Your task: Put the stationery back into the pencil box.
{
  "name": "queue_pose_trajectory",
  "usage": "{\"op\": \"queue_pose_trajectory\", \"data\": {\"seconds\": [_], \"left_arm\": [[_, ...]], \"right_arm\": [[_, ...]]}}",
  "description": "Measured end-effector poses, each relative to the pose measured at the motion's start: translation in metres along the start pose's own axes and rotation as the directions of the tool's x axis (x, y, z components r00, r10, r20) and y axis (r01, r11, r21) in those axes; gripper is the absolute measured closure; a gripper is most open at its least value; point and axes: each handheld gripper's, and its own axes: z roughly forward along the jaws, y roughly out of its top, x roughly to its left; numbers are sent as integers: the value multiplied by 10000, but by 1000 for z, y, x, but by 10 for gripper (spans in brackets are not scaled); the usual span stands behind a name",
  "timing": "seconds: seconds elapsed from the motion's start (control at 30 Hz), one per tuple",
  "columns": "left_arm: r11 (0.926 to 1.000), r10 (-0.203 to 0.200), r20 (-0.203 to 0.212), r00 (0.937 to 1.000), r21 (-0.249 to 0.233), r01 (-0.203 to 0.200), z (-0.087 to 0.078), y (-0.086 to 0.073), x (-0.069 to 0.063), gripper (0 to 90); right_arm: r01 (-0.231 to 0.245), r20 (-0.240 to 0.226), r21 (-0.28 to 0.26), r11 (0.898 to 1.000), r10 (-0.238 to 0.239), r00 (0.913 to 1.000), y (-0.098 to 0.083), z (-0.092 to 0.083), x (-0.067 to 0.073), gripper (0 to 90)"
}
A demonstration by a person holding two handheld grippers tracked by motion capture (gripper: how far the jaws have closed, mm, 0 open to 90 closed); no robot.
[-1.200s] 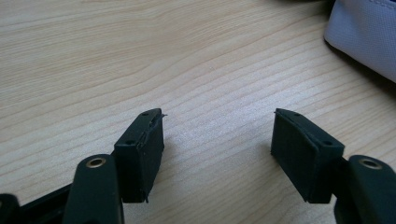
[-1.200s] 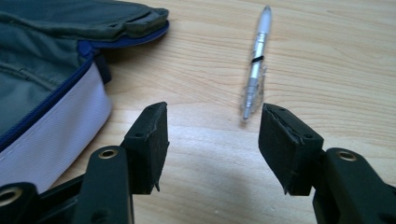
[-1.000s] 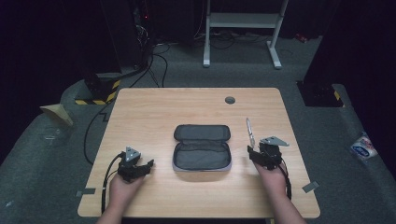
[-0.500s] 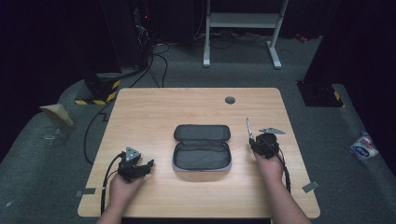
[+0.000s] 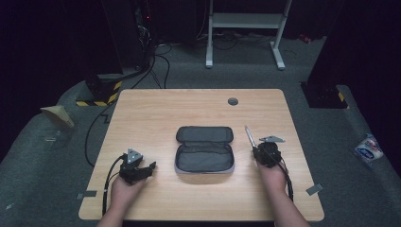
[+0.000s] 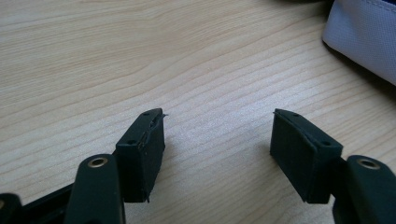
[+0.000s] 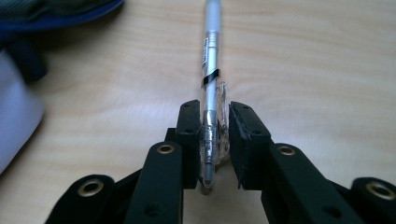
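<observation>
While shutting, R gripper (image 7: 215, 135) jaws round pen (image 7: 211, 65)

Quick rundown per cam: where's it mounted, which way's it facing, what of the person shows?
High view: above the person's side, looking forward and down at the table; forearms, left gripper, right gripper.
Left gripper view: on that gripper, looking along open jaws at bare wood and a corner of the pouch.
Right gripper view: on that gripper, jaws, just closing, pressing the pen.
Shared: pen and open pouch, high and right gripper views.
</observation>
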Motion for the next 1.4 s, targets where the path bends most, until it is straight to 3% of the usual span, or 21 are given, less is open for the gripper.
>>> {"op": "queue_pose_trajectory", "data": {"seconds": [0.3,0.43,0.53,0.73,0.9,1.03,1.2,1.4], "left_arm": [[10000,37,21,10000,0,-37,0,0,0,354],[10000,43,23,10000,0,-43,0,0,0,354],[10000,36,21,10000,-5,-36,0,0,0,353],[10000,37,33,10000,-5,-37,0,0,0,353],[9999,123,26,9999,7,-123,0,0,1,353],[9999,126,30,9999,8,-126,0,0,1,353],[10000,89,58,9999,4,-89,0,0,0,350],[10000,83,45,10000,8,-83,0,0,-1,350]], "right_arm": [[-191,-525,-196,9996,181,9985,-44,-41,13,723],[-328,-796,-327,9989,301,9964,-50,-49,16,633],[-99,-796,-599,9982,51,9968,-44,-52,17,590],[176,-880,-491,9986,-218,9959,-19,-40,15,571],[200,-844,25,9998,-197,9962,-4,-19,13,592],[261,-768,514,9983,-221,9968,0,-8,13,577],[268,-574,628,9977,-232,9981,1,-6,15,544],[616,-452,737,9954,-584,9973,2,-6,18,547]]}}
